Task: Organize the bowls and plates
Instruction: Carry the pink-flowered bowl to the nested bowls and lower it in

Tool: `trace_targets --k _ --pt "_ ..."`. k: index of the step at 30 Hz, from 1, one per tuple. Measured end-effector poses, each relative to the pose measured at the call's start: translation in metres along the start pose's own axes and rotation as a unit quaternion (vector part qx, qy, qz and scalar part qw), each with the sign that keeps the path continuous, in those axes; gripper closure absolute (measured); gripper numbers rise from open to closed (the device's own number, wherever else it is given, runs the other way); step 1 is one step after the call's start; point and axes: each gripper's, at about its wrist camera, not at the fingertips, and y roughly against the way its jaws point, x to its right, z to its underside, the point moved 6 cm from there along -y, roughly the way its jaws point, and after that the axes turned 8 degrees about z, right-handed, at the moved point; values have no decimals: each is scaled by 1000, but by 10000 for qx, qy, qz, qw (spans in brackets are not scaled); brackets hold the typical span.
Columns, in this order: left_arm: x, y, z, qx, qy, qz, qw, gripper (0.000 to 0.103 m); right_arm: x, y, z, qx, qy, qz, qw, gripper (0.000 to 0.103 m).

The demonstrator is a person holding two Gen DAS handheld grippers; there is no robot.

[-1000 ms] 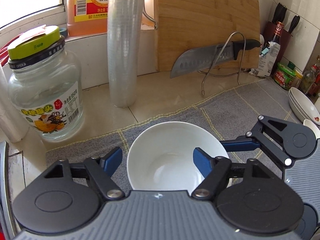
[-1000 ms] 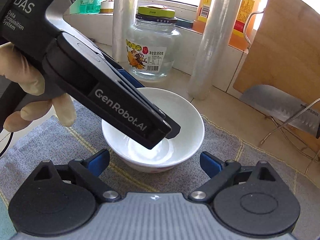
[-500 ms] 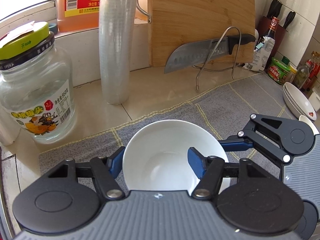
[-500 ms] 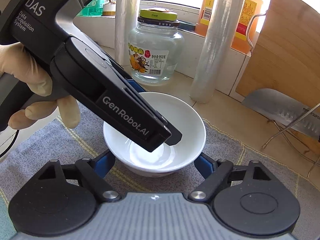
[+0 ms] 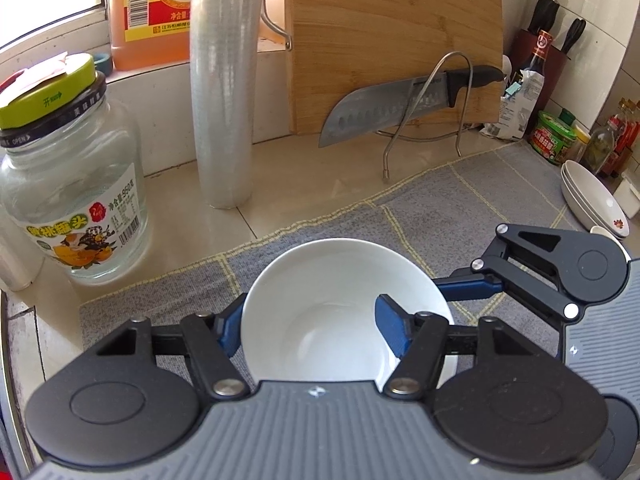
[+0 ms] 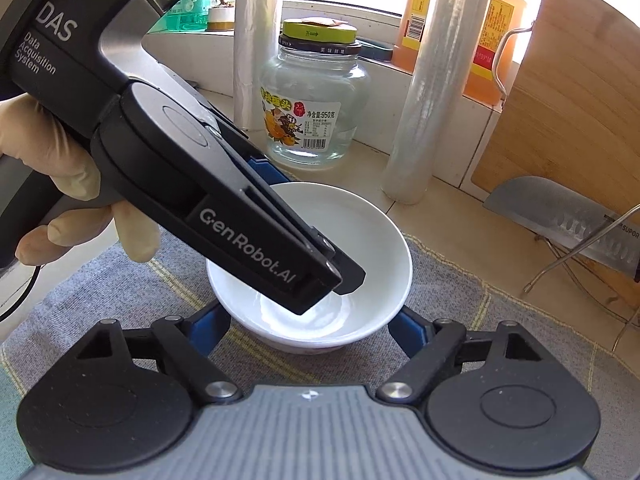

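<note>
Left gripper clamps the bowl rim, right gripper's jaws straddle it, apart; next, lift toward plates at two o'clock.

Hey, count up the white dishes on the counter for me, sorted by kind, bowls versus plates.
Bowls: 1, the white bowl on the gray mat, with the left gripper closed on its rim.
Plates: 2, the stacked plates at the far right.
A third white dish edge below them is too cut off to classify.
Total: 3
</note>
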Motion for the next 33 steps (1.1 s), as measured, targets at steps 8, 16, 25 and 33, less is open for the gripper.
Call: trace_targets --k 8,16,25,33 --pt "16 12 2 44 -42 -38 10000 38 0 16 1 -69 13 -68 10000 14" --pt "38 24 5 98 -24 -125 9999 38 0 38 7 -40 87 -92 9999 14" --pt "77 37 6 189 -68 -171 9997 38 11 72 24 72 145 -135 9998 14" --pt "115 44 8 211 -69 -179 9996 37 23 102 42 111 170 -163 9997 14"
